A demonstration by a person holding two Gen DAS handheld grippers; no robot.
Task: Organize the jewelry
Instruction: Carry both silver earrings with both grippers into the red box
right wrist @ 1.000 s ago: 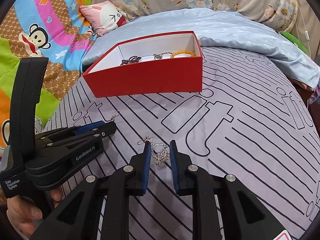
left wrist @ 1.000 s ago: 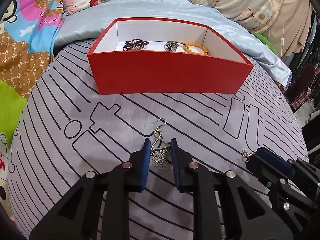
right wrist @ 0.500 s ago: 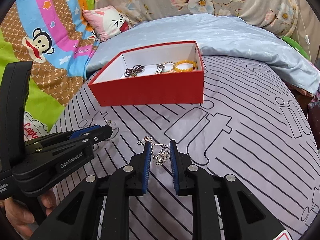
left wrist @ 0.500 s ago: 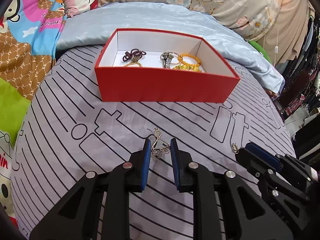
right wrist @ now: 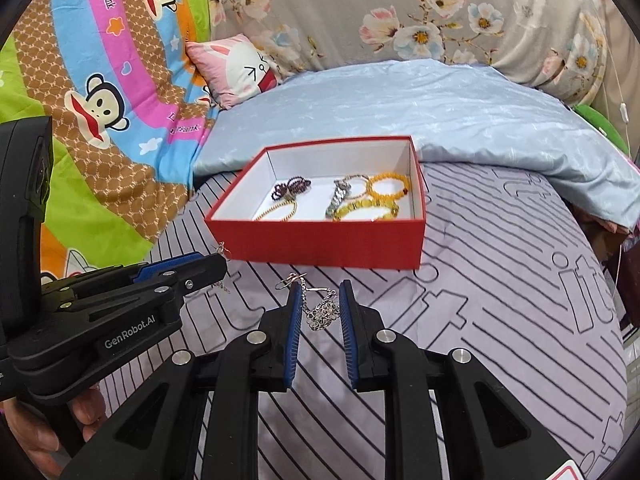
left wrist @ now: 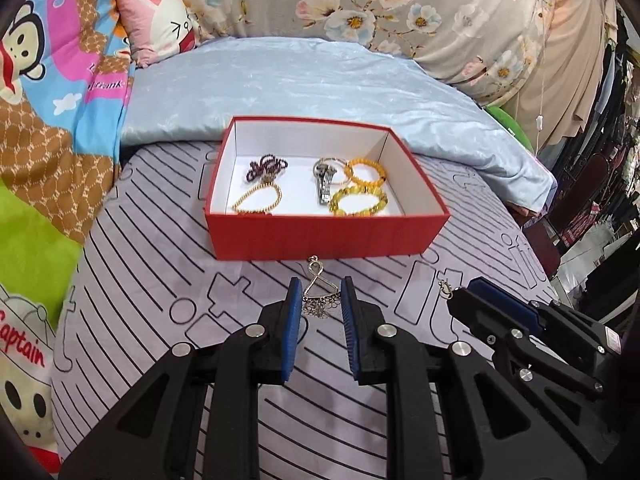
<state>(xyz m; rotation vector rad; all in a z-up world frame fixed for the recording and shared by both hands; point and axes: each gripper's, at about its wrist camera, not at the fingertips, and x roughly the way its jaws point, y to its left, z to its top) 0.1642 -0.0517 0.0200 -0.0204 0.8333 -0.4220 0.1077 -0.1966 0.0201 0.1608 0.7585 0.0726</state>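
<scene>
My left gripper (left wrist: 320,292) is shut on a silver filigree earring (left wrist: 318,298) whose hook sticks up between the blue pads. It hangs above the striped grey bedspread (left wrist: 160,280), just short of the red box (left wrist: 328,236). My right gripper (right wrist: 320,292) is shut on a matching silver earring (right wrist: 322,312). The right gripper (left wrist: 464,294) also shows at the right of the left wrist view. The left gripper (right wrist: 212,266) shows at the left of the right wrist view. The red box (right wrist: 320,246) is open and holds several bead bracelets (left wrist: 358,200) and a silver piece (left wrist: 325,180).
A pale blue quilt (left wrist: 304,88) lies behind the box, with a pink cartoon pillow (left wrist: 160,20) and a floral cover (left wrist: 400,12) beyond. A colourful monkey-print blanket (right wrist: 104,92) runs along the left. A person's hand (right wrist: 48,432) holds the left gripper's handle. The bed's edge drops off at the right.
Both grippers have risen off the bedspread with their earrings between the pads. The views have tilted up, so the box's inside and the bedding behind it show more.
</scene>
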